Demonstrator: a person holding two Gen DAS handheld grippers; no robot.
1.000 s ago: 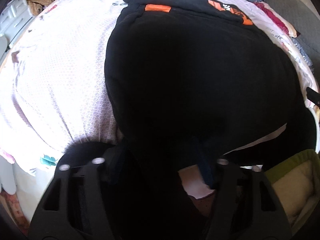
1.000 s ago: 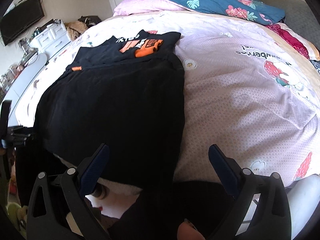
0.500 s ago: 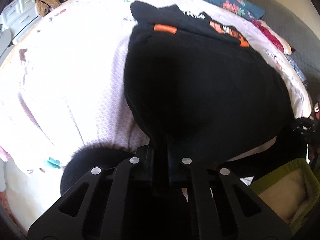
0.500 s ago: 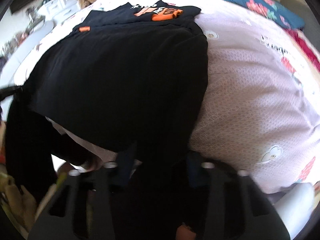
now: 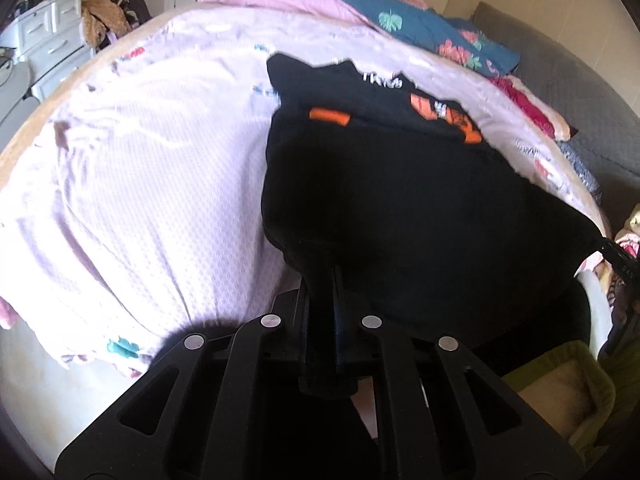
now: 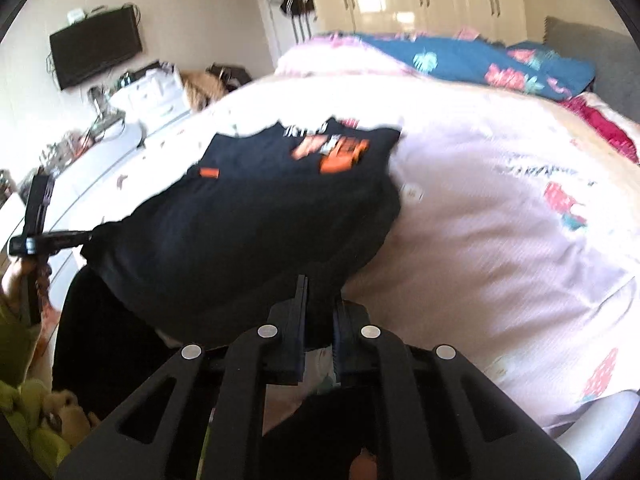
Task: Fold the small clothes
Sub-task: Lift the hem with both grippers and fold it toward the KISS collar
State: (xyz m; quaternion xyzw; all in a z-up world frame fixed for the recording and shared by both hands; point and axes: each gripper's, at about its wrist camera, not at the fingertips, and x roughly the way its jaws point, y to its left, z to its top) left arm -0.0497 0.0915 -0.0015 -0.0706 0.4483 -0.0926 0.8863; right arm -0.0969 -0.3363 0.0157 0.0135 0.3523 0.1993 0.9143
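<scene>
A black garment with orange print (image 5: 400,200) lies on the pink bed, its near hem lifted off the bed edge. My left gripper (image 5: 326,292) is shut on the hem's left corner. My right gripper (image 6: 318,300) is shut on the hem's right corner; the garment (image 6: 260,216) stretches away from it toward the far side of the bed. The left gripper's fingertips (image 6: 60,236) show at the far left of the right wrist view, pinching the cloth.
The pink patterned bedspread (image 5: 140,184) covers the bed. A blue floral quilt (image 6: 480,60) and pink pillows lie at the head. White drawers (image 5: 48,44) and a wall television (image 6: 96,50) stand left. A green basket (image 5: 560,384) sits below the bed edge.
Both grippers went from open to shut on the garment's near hem. They have since lifted it up and pulled it taut, with both views tilting upward.
</scene>
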